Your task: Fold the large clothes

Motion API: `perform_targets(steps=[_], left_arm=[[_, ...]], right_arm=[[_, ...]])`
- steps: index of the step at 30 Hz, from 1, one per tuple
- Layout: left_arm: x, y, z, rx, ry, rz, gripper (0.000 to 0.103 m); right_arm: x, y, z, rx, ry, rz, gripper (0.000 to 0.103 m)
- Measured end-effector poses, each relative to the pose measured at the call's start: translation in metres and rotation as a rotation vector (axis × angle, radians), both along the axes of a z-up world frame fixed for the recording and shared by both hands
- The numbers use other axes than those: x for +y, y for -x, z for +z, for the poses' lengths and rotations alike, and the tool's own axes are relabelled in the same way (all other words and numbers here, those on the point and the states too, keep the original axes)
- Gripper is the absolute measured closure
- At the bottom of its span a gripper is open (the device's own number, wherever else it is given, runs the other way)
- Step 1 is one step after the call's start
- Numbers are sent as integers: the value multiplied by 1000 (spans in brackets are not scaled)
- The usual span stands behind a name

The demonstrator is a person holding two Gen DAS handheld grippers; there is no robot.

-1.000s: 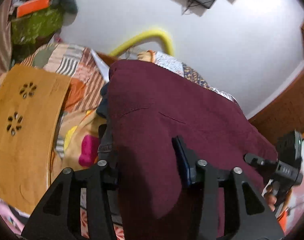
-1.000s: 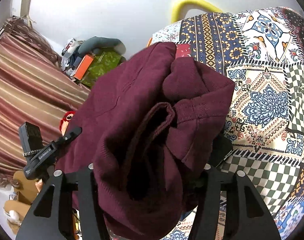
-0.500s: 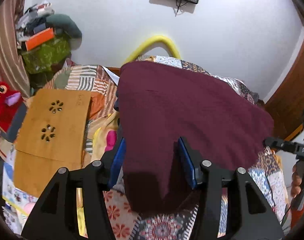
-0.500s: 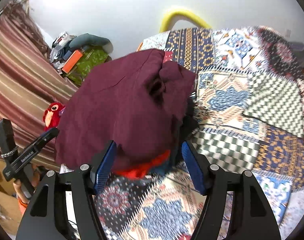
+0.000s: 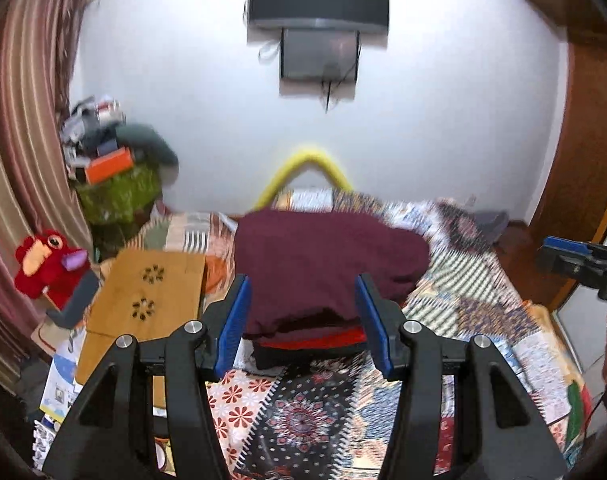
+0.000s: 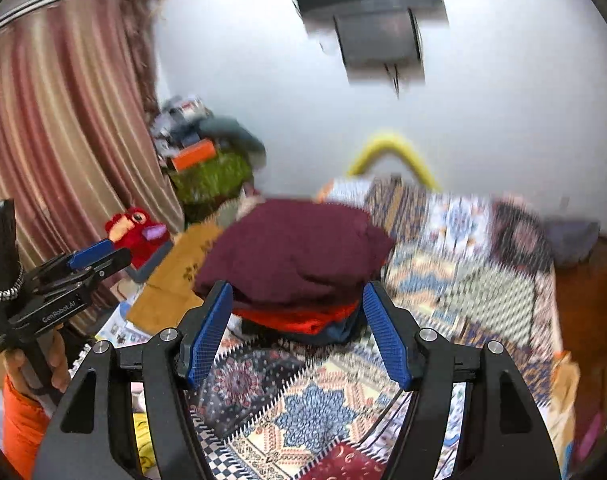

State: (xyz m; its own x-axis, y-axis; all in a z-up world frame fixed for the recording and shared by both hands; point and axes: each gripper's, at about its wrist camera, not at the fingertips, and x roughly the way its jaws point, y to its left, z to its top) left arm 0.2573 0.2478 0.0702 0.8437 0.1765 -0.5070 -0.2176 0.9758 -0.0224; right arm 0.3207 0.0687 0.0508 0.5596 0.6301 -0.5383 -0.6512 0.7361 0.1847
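Care is advised: maroon garment point(image 5: 323, 256) is left stacked; left gripper point(image 5: 303, 320) and right gripper point(image 6: 297, 330) are kept parted, empty.

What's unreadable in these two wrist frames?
- Folded maroon garment: in both views its own top hides how its layers are folded.
- Red and dark clothes under it: only edges show.
- Patchwork bedspread: motion-blurred in the right view.
- Right claw: cut off by the left view's edge.
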Motion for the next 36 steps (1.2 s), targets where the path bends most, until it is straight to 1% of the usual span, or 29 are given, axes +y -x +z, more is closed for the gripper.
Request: perform_targets(steps=[3,6,7,9,12,16,17,19,20,21,22,23,25,28,32,36], left_arm=[[-20,40,24,-104,-13,-18,51],[-44,83,39,-213,-62,-32,51],[-51,94,42,-240,-79,-31,51],[-67,119,45,-296,-116,-33,51],[-88,152,43,-374,-156,-39,51],[-99,181,35,-452,-156,-12,42],[-102,185,33,-464,-164,5,41],[-105,191,29,-475,-174,30,37],[-107,194,27,-482,-171,40,31],[-108,197,26,-487,-164,47,27],[-108,199,24,-490,-158,49,17],[-107,200,23,-495,-155,53,10],[-109,205,20,-506,-157,69,5],[-108,209,17,-507,-149,82,1],[-110,212,14,-513,-135,72,0],[-114,210,10,-512,-157,70,0]], right_arm=[[-17,36,16,-84,-68,2,39],[-35,74,26,-157,-136,7,39],[-37,82,27,-181,-145,7,39],[-45,106,30,-256,-168,-3,39],[-54,132,33,-332,-195,0,39],[-61,158,33,-406,-227,-13,38],[-61,161,31,-425,-228,-21,38],[-62,164,27,-455,-221,-43,31],[-62,166,25,-475,-214,-61,28],[-62,166,24,-486,-215,-75,22],[-61,168,24,-492,-215,-85,15],[-60,167,23,-498,-214,-105,13],[-62,167,23,-501,-217,-126,1],[-58,161,22,-502,-202,-151,0],[-52,155,19,-481,-174,-141,0],[-53,155,13,-488,-165,-147,0]])
